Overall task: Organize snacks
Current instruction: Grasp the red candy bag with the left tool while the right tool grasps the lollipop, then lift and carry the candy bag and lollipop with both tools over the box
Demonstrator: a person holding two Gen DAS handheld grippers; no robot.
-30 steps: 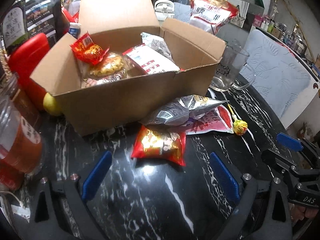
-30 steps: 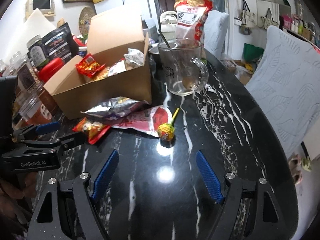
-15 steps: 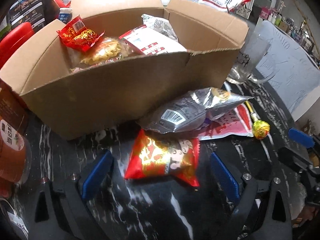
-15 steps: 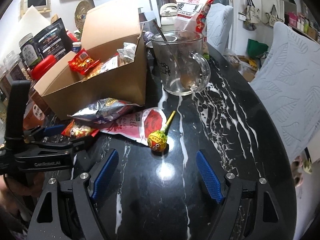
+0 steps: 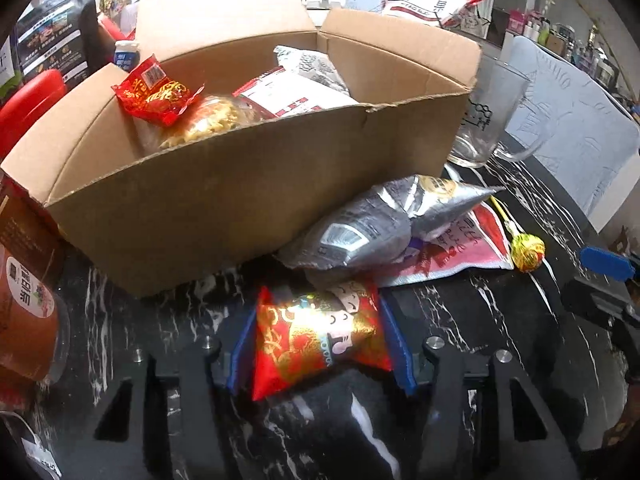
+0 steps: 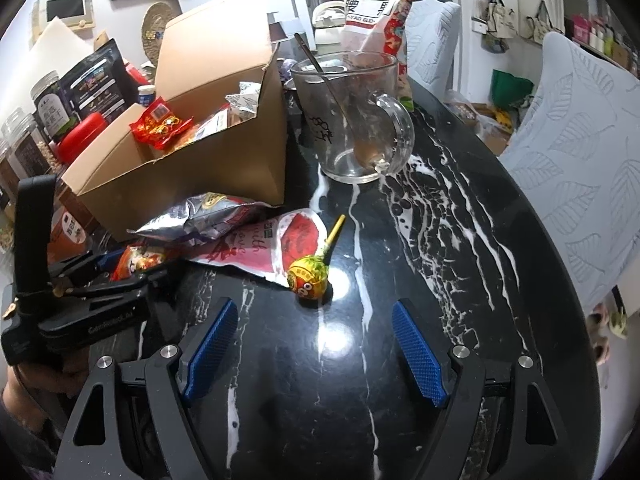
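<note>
A red and gold snack packet [image 5: 320, 340] lies on the black marble table [image 5: 500, 320] in front of the open cardboard box [image 5: 240, 200]. My left gripper [image 5: 318, 320] is closing on it, with a blue pad pressed against each side. A silver packet [image 5: 380, 224] leans on the box over a flat pink packet [image 5: 476, 240]. A yellow lollipop [image 6: 308, 280] lies just ahead of my right gripper [image 6: 314, 316], which stands open with nothing between its fingers. The box [image 6: 192, 176] holds several snacks.
A glass mug [image 6: 352, 120] with a spoon stands right of the box. Jars [image 5: 28, 312], a red lid and dark bags crowd the left side. A tall red and white bag [image 6: 376, 4] stands behind the mug. A pale cushioned chair [image 6: 580, 140] is beside the table's right edge.
My left gripper came forward and down around the red and gold packet, and its jaws drew in from wide apart onto the packet's sides. The right gripper edged closer to the lollipop, jaws unchanged.
</note>
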